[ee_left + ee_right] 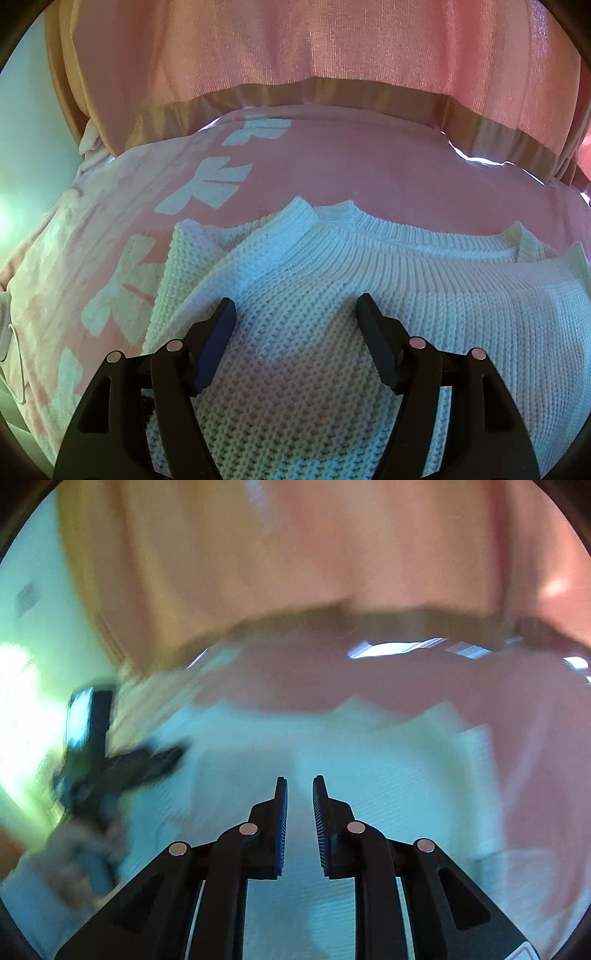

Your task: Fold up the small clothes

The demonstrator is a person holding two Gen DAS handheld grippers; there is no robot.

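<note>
Far left in the left wrist view we saw a white cable (pixel 9 332) at the edge of the pink blanket (pixel 332 166) w/ pale flower shapes; looked like a bed, not a tabletop. Next over lay the white knit sweater (pixel 295 295), flat on the blanket, ribbed neckline away from us, both sides apparently folded in toward the middle. Our left tool (pixel 295 310) hovered over the body of the knit, jaws spread wide, nothing between them. Behind everything hung a pink curtain (pixel 332 44) w/ a tan hem.

Right wrist view was badly smeared by motion blur. At its left we made out the left tool (pixel 110 760) as a dark shape over the sweater (pixel 388 768). Our right tool (pixel 299 797) sat above the cloth, jaws nearly together but w/ a clear gap, gripping nothing.

Our judgement: the knit is light, soft, thick & stretchy, not slippery, so it'll sag & drape if lifted at one pt. Best hold prob. the bottom hem corners, pinching both layers, then carry toward the neckline.
</note>
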